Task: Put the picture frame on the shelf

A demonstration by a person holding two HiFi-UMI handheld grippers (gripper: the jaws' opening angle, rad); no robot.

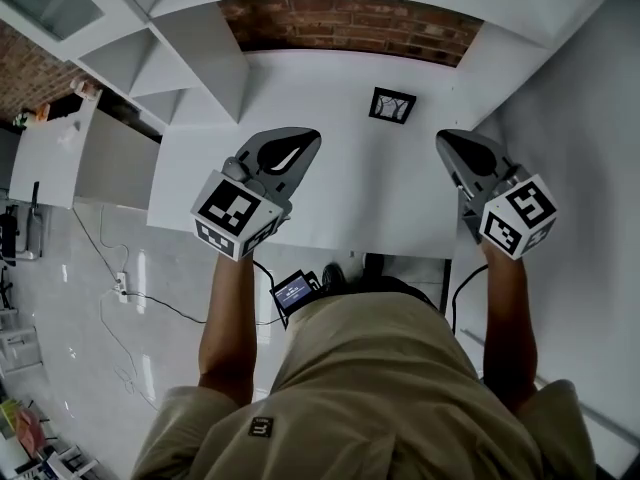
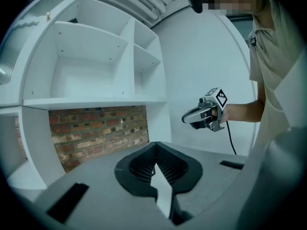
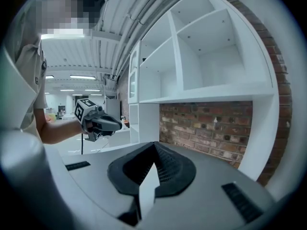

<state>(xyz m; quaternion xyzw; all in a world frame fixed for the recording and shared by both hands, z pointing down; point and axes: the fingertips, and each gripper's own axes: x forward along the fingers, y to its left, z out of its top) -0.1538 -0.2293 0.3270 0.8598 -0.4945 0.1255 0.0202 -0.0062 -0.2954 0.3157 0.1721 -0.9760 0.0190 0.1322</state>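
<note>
**Position of the workpiece.** The picture frame [image 1: 392,105] sat on the white tabletop [image 1: 340,218], toward the back edge near the brick wall [image 1: 350,23]. In the head view it lay ahead of both grippers and between them, somewhat nearer the right one. Neither gripper was touching it. From that steep angle it could not be determined whether the frame lay flat or leaned on a stand.

**Gripper condition.**
- The left gripper [image 1: 300,146] had its jaws pressed together with nothing between them, and its own view confirmed this.
- The right gripper [image 1: 462,153] was likewise closed and empty.
- Both were held above the table and well apart from each other.

**Destination.** The white shelf unit [image 1: 200,58] stood behind and to the left, and its compartments appeared bare.

**Handling assessment.** The frame looked small, so it was probably light and rigid. Its dark border enclosed a pale centre that may have been glazed, which would make that face slippery and breakable. The likely best grip was across one border rail at an edge, with the pads kept off the centre panel. If the frame lay flat, an edge would probably need tipping up first. Moderate closing force seemed sufficient.
</note>
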